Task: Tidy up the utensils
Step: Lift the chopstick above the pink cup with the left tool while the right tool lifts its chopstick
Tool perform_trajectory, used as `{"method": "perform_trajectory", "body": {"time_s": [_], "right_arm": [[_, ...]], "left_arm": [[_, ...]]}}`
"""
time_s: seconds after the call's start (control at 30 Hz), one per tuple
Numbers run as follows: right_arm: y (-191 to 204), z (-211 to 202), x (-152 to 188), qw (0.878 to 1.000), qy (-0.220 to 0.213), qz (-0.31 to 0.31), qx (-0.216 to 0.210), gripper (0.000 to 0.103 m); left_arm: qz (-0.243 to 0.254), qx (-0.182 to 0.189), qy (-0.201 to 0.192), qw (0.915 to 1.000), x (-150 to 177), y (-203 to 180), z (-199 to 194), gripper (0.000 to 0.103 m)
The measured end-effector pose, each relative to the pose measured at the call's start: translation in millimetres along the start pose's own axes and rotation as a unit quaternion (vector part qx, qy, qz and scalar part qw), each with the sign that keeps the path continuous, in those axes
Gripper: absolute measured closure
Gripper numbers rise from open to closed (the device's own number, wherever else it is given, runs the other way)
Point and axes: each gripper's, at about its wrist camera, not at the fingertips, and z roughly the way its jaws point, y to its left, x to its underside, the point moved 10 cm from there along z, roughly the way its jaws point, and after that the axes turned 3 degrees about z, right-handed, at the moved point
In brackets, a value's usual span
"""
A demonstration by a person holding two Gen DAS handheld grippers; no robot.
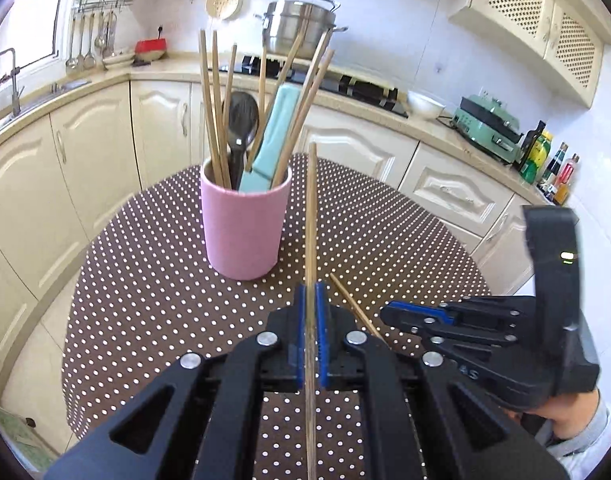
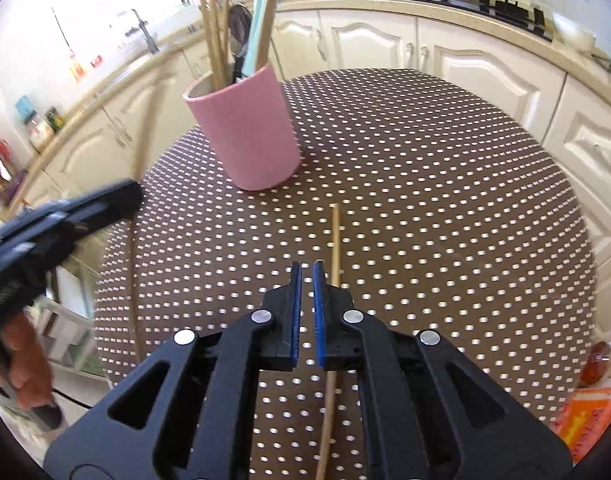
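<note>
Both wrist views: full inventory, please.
pink cylindrical cup: 1, pink, on the dotted table, left of centre.
wooden chopsticks in cup: several, tan, upright in the cup.
black spoon: 1, black, in cup.
pale teal flat utensil: 1, teal, in cup.
held chopstick: 1, tan, clamped in left gripper.
loose chopstick: 1, tan, on table.
brown polka-dot tablecloth: 1.
left gripper: shut on chopstick.
right gripper: shut, empty.

your cup (image 1: 244, 228) stood on the tabletop (image 1: 145, 300) with chopsticks (image 1: 213, 112) upright in it; one loose chopstick (image 2: 336, 236) lay on the tabletop before it, to its right.
</note>
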Motion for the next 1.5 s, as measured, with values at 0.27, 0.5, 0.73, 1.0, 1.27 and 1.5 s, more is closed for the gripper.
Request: {"method": "perform_trajectory", "body": {"time_s": [0.27,0.5,0.73,1.0,1.27,1.5], "right_arm": [[-10.0,32.8,2.3,0.996,0.065,0.013,0.055,0.072],[-6.4,60.3,5.0,0.992,0.092,-0.02,0.086,0.084],[9.0,54.9,0.2,0.995,0.063,-0.032,0.066,0.098],[31.1,-18.4,-37.4,0.995,-0.099,-0.021,-0.005,0.098],[59.9,-72.9,-57.2,0.98,-0.188,-0.027,-0.054,0.098],[66.2,-99.8,-71.4,0.97,-0.23,-0.036,-0.07,0.098]], "left_arm": [[-0.012,-0.009,0.02,0.9997,2.6,11.1,-0.9,0.098],[-0.022,-0.006,0.024,0.9995,4.2,11.2,12.2,0.098],[-0.028,0.012,0.003,0.9995,-1.5,14.3,3.7,0.098],[-0.022,0.031,-0.038,0.9985,-14.7,5.6,-21.8,0.098],[-0.001,0.035,-0.107,0.9937,-31.9,-7.3,-50.4,0.098],[0.013,0.018,-0.154,0.9878,-55.3,-8.4,-65.5,0.098]]}}
